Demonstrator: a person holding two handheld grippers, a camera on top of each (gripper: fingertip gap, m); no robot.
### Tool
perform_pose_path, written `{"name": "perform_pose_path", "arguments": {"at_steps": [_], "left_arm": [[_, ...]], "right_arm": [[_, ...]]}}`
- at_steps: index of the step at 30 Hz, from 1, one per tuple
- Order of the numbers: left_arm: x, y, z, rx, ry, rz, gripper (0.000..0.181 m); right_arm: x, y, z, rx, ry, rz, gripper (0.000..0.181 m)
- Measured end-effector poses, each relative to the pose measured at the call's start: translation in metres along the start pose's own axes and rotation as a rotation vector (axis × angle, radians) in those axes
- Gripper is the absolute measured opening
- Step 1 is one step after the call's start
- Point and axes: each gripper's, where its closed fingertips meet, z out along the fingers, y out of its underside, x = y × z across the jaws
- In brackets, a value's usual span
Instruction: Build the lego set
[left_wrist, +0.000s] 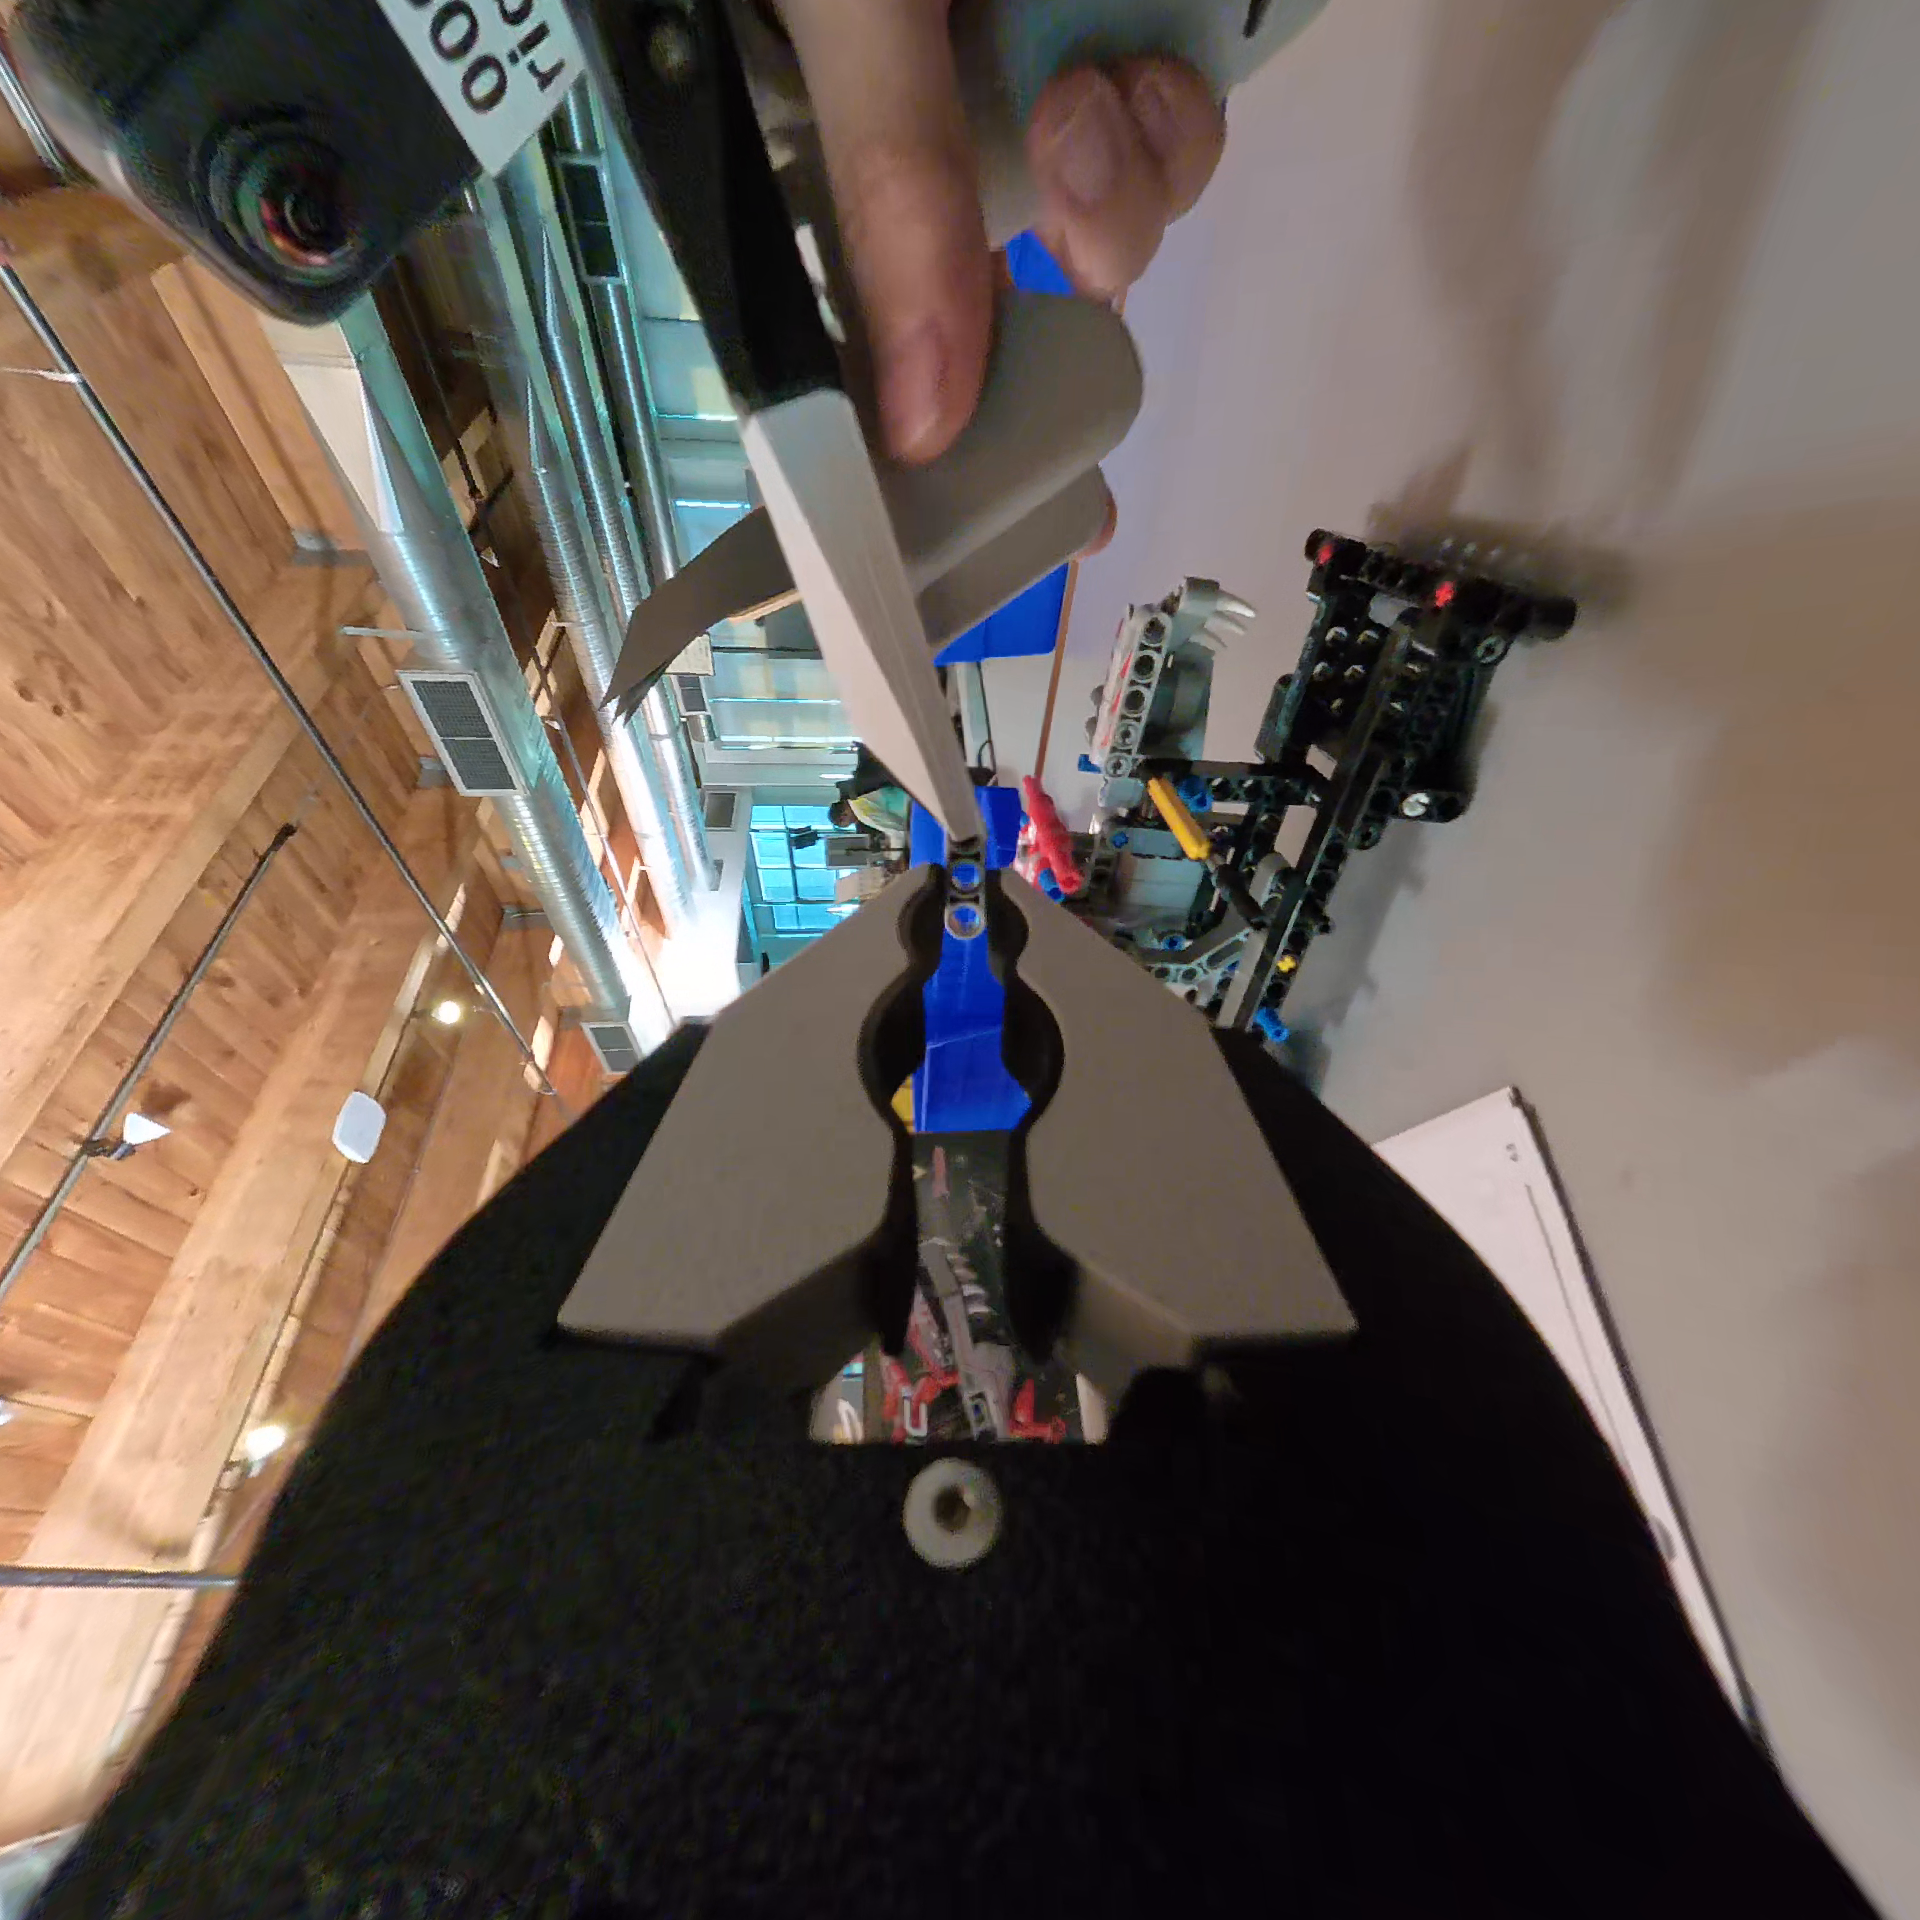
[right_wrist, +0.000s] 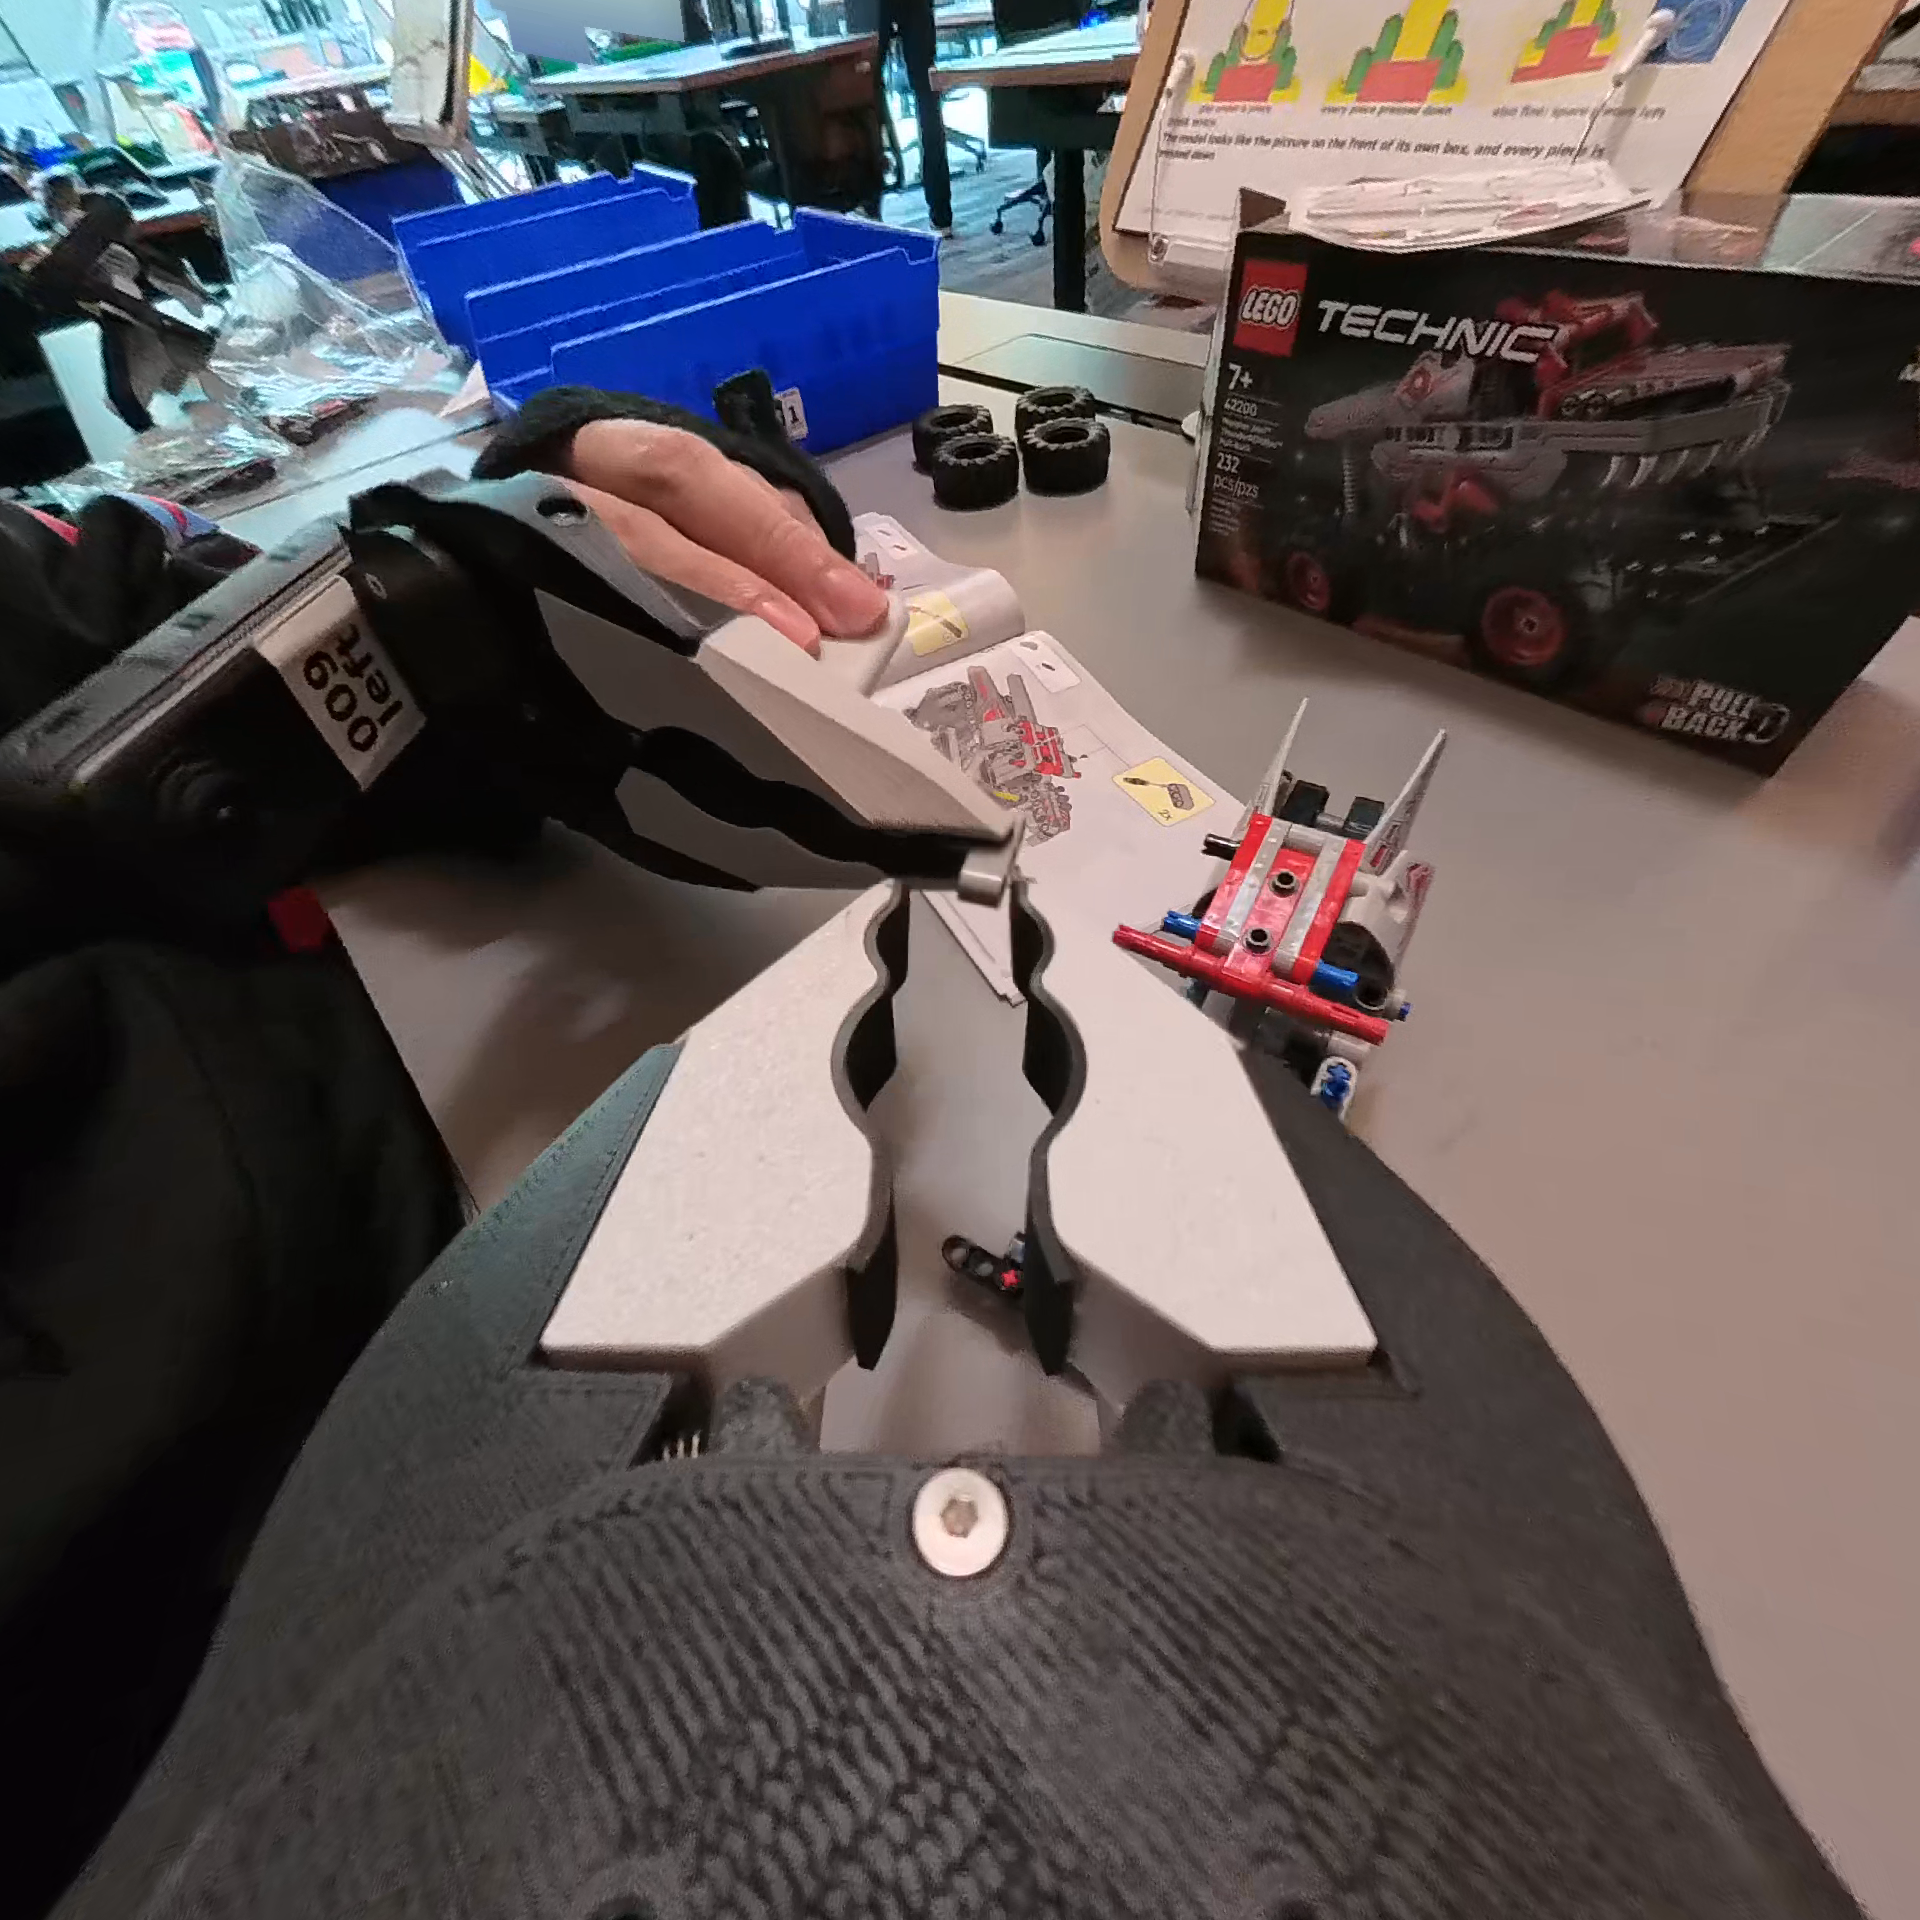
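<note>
My left gripper (left_wrist: 966, 891) is shut on a small grey Technic piece (left_wrist: 964, 902) with holes, held in the air. In the right wrist view the left gripper (right_wrist: 987, 862) reaches in from the left with the same grey piece (right_wrist: 985, 881) at its tip. My right gripper (right_wrist: 961, 902) is open, its fingertips on either side of that piece. In the left wrist view one right finger (left_wrist: 883, 644) comes down from above and its tip meets the piece. The part-built truck model (right_wrist: 1288, 914), red and grey with white spikes, stands on the table to the right, and its black frame (left_wrist: 1371, 707) shows in the left wrist view.
The set's box (right_wrist: 1507, 499) stands at the back right, with several black tyres (right_wrist: 1008, 447) and blue bins (right_wrist: 675, 301) behind. The open instruction booklet (right_wrist: 1049, 748) lies under the grippers. A small loose black piece (right_wrist: 982, 1259) lies on the grey table (right_wrist: 1558, 1039).
</note>
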Motion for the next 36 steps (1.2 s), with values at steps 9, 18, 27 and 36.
{"name": "perform_pose_path", "arguments": {"at_steps": [9, 18, 27, 36], "left_arm": [[0.01, -0.004, 0.002, 0.04, 0.053, -0.078, 0.005], [0.012, 0.0, 0.004, 0.018, 0.059, -0.082, 0.004], [0.014, 0.005, 0.007, -0.028, 0.04, -0.064, 0.004], [0.012, 0.005, 0.006, -0.028, 0.027, -0.08, 0.004]], "right_arm": [[0.009, 0.007, 0.005, -0.013, 0.012, 0.12, 0.006], [0.01, 0.008, 0.003, -0.021, 0.012, 0.129, 0.006], [0.01, 0.011, 0.01, -0.038, 0.036, 0.107, 0.006], [0.014, 0.007, 0.009, -0.017, 0.068, 0.134, 0.006]]}}
